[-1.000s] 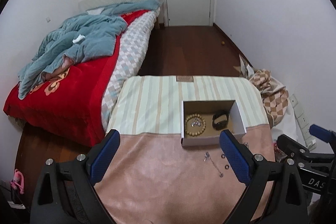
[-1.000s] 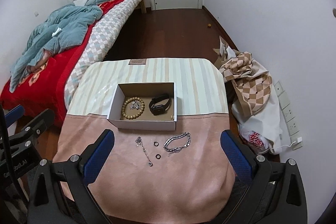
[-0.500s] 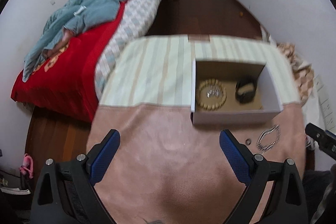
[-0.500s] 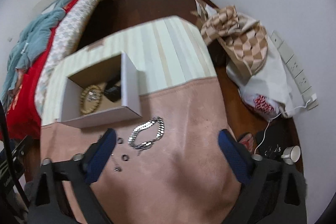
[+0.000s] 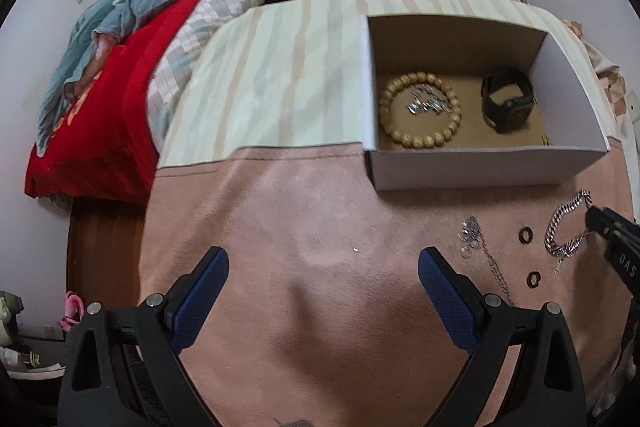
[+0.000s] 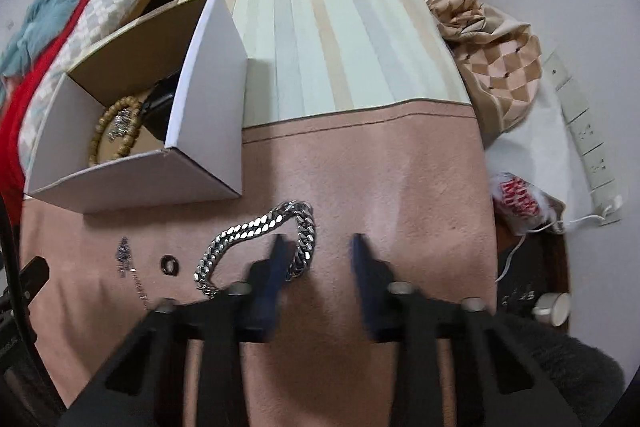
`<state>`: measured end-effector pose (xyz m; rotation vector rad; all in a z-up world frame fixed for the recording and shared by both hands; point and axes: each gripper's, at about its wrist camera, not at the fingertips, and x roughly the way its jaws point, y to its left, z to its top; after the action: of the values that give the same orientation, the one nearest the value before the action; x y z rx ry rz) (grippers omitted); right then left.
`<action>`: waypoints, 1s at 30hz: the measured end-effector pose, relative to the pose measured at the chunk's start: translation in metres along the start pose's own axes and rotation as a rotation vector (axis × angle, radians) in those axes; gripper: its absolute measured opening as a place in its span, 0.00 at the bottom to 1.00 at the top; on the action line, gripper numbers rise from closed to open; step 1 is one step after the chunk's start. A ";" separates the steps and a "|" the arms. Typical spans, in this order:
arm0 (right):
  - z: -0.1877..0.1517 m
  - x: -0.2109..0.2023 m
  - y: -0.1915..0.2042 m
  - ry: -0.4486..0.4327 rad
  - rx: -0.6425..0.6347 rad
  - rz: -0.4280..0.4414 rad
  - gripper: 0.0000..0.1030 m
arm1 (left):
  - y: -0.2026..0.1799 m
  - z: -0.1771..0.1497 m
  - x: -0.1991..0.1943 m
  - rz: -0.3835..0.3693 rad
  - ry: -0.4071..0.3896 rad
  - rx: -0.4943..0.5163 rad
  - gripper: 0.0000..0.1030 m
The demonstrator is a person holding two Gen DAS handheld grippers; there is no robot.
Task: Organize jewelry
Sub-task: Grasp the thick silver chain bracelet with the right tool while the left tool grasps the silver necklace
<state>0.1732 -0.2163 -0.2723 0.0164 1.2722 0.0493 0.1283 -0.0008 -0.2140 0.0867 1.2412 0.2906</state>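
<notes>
While the left gripper (image 5: 322,277) hangs spread wide over bare pink cloth, holding nothing, the right gripper (image 6: 318,247) sits part open, one fingertip (image 6: 280,247) overlapping the silver chain bracelet (image 6: 256,239); real contact cannot be told. That bracelet lies just in front of the white box (image 6: 132,183). Beside it: two dark rings (image 5: 526,235), one thin necklace (image 5: 478,247). Inside the box: one beaded bracelet (image 5: 418,115), one black watch (image 5: 506,99).

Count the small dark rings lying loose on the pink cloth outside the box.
2: one ring lies left of the silver chain bracelet; the other ring lies nearer the camera. More may be hidden.
</notes>
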 end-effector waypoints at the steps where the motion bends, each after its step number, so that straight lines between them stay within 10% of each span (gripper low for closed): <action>1: 0.000 0.000 -0.001 0.005 0.005 0.013 0.08 | -0.003 -0.001 0.001 -0.017 0.011 0.002 0.94; 17: -0.034 -0.042 -0.062 -0.008 0.136 0.059 0.00 | -0.080 -0.033 0.002 -0.287 0.095 0.118 0.92; 30: -0.034 -0.051 -0.068 -0.023 0.147 0.064 0.00 | -0.104 -0.038 0.001 -0.303 0.083 0.210 0.07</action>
<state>0.1279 -0.2870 -0.2364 0.1839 1.2499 0.0103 0.1107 -0.1043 -0.2500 0.0663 1.3446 -0.1006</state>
